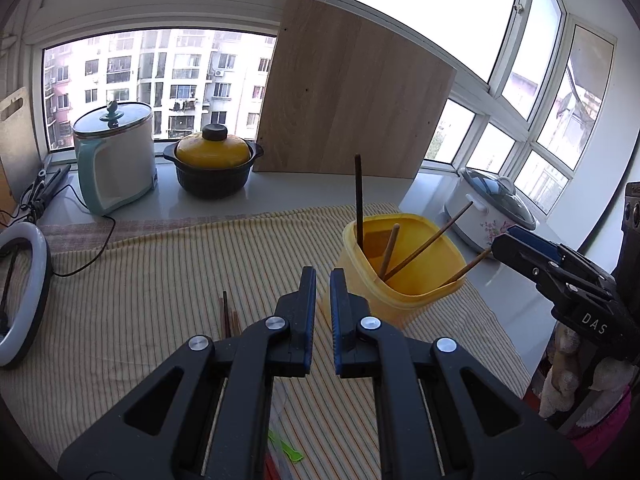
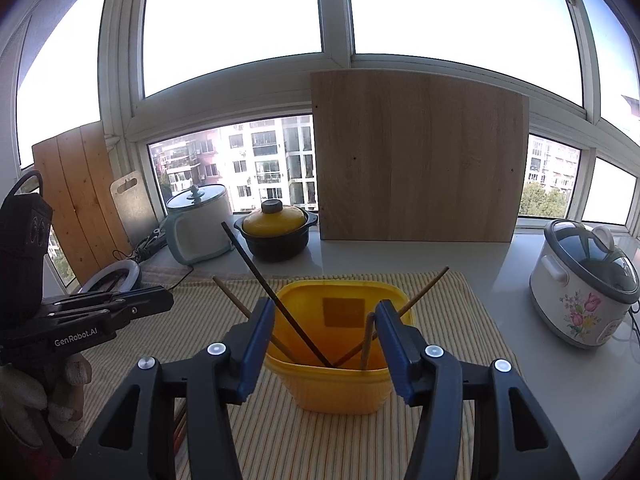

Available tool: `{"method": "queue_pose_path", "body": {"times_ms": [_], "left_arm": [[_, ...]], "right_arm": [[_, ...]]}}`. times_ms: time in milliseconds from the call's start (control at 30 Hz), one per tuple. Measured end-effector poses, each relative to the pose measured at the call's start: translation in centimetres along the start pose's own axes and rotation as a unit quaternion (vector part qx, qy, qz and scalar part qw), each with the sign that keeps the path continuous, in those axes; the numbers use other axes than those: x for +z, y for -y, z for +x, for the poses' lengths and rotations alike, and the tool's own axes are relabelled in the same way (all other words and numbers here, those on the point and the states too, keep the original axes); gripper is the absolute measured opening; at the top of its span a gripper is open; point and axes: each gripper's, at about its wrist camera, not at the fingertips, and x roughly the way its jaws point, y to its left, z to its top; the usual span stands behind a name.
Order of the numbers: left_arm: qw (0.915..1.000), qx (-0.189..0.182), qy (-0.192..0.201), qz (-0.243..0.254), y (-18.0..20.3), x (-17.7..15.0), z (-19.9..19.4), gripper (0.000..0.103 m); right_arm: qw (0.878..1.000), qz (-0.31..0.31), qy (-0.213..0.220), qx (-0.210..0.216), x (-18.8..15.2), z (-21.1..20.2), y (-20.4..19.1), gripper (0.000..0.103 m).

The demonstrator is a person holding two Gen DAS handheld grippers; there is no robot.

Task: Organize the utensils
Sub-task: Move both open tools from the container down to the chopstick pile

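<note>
A yellow plastic container [image 1: 404, 276] stands on the striped cloth [image 1: 160, 300] and holds several chopsticks [image 1: 359, 200] leaning at different angles. In the right wrist view the container [image 2: 340, 384] sits just ahead, between the open jaws of my right gripper [image 2: 324, 332], which is empty. My left gripper [image 1: 323, 304] hovers left of the container with its jaws nearly closed and nothing between them. A few chopsticks [image 1: 227, 314] lie on the cloth just left of the left gripper. The right gripper [image 1: 560, 276] shows at the right edge of the left wrist view.
A wooden board [image 1: 352, 92] leans against the window. A white kettle-pot [image 1: 116, 156] and a yellow-lidded black pot [image 1: 214, 164] stand on the sill. A floral rice cooker [image 2: 584, 288] is at the right. A ring light [image 1: 20, 292] lies at the left.
</note>
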Motion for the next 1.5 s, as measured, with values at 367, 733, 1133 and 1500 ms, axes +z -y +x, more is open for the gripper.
{"method": "queue_pose_path", "body": {"times_ms": [367, 733, 1133, 1500], "left_arm": [[0.9955, 0.04, -0.074, -0.044, -7.1, -4.0, 1.1, 0.004], [0.9824, 0.012, -0.17, -0.078, -9.8, -8.0, 6.1, 0.004], [0.9704, -0.005, -0.212, -0.116, -11.8, -9.0, 10.3, 0.004], [0.9731, 0.028, -0.219, -0.065, -10.3, -8.5, 11.4, 0.004]], "right_arm": [[0.994, -0.044, -0.063, 0.072, -3.4, 2.4, -5.3, 0.06], [0.976, -0.019, -0.175, 0.131, -8.2, 8.0, -6.9, 0.053], [0.953, 0.041, -0.25, 0.165, -12.1, 14.1, -7.1, 0.034], [0.935, 0.1, -0.279, 0.196, -13.1, 17.5, -7.3, 0.029]]}}
